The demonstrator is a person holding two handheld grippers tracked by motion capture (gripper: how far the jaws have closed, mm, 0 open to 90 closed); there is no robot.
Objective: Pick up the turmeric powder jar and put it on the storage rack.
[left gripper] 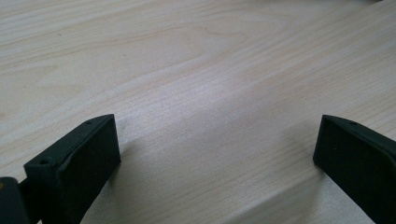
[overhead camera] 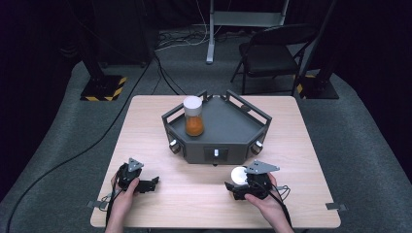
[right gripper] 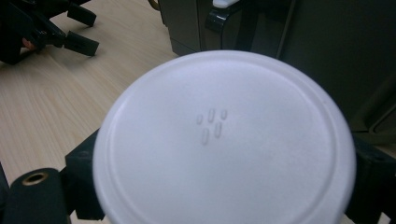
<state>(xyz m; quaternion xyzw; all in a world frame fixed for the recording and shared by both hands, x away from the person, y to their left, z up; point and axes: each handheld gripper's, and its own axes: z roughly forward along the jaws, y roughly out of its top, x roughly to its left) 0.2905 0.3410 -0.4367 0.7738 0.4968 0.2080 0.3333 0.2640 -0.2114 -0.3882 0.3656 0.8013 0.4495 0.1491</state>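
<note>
High view. Item one: white lid [overhead camera: 238, 174], round, flat-topped, sitting in my right gripper [overhead camera: 241, 187] at the near right of the pale wood-grain counter [overhead camera: 145, 126], just in front of the dark grey angular tray [overhead camera: 228, 124]. Item two: a clear jar [overhead camera: 194, 116] with orange contents and a white cap, upright on the tray's left part, well apart from the lid. My left gripper [overhead camera: 145, 184] rests at the near left, holding nothing.

Left gripper view. My black fingers [left gripper: 79, 163] stand wide apart over bare matte counter, nothing between them.

Right gripper view. The lid's smooth, moulded plastic face has a raised ring near the edge and five tiny embossed marks at the centre. My fingers [right gripper: 81, 179] flank its rim left and right and look set against it; I judge it gripped, though the contact itself is hidden behind the lid.

Handling, by my judgement: light, stiff, somewhat slippery, not fragile. Hold it across the rim, on opposite sides, with modest pressure.
</note>
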